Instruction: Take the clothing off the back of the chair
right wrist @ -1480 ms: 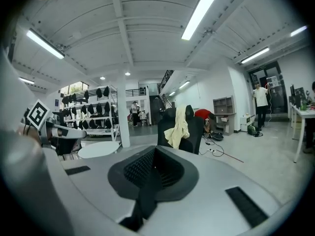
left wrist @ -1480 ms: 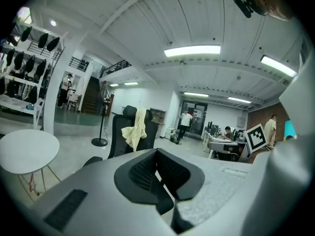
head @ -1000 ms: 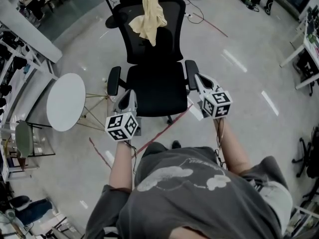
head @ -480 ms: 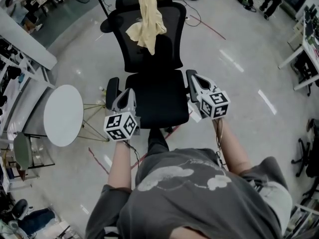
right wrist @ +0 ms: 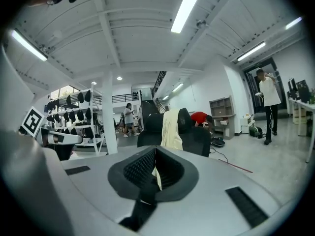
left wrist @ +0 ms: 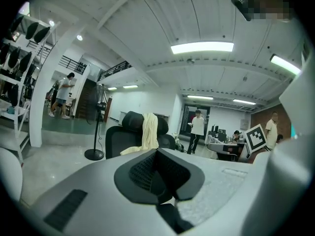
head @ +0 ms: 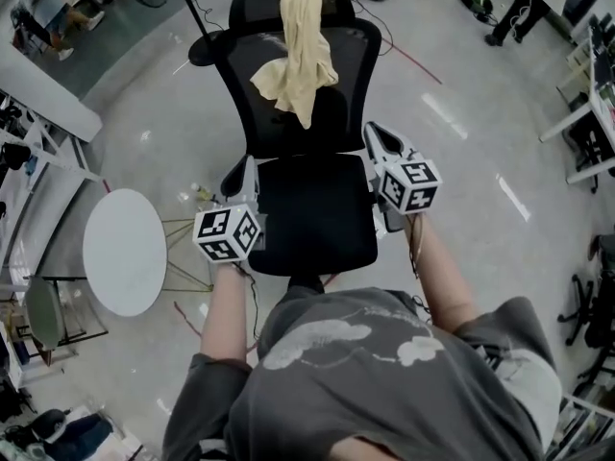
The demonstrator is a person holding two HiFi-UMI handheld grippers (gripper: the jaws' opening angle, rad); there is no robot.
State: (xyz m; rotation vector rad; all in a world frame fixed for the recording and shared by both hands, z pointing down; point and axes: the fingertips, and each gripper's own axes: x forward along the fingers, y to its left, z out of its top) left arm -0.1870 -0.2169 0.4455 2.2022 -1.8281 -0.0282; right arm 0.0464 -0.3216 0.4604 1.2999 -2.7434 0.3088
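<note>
Office chair [head: 317, 214] on polished grey floor [head: 461, 94], seen from its front.

- **Clothing.** The clothing [head: 300, 56] is a pale yellow, soft, crumpled piece. It is draped over the chair's headrest and hangs down the front of the black mesh backrest [head: 258, 99]. Its lower end is bunched above the seat and does not touch it.
- **Chair.** The seat is a dark, matte, rounded square. The backrest has a firm curved rim.
- **Left gripper.** The left gripper [head: 251, 169] is level at the seat's front corner on the person's left, above that armrest. Its ribbed black fingers [left wrist: 142, 168] are pressed together with nothing between them.
- **Right gripper.** The right gripper [head: 377, 133] is above the opposite armrest, and its fingers [right wrist: 140, 168] are likewise closed and empty. Both have smooth grey shells and carry a marker cube.
- **Open room.** The seat lies between the two grippers, with the backrest and the garment beyond them, well apart from both sets of fingertips. A round white bench [head: 123, 251] on thin wire legs stands to the chair's left, apart from it, with bare floor between. A black floor stand [left wrist: 97, 132] rises behind the chair on that same side. Right of the chair the floor is open as far as the desks at the edge. Cables [head: 370, 12] lie behind the chair.
</note>
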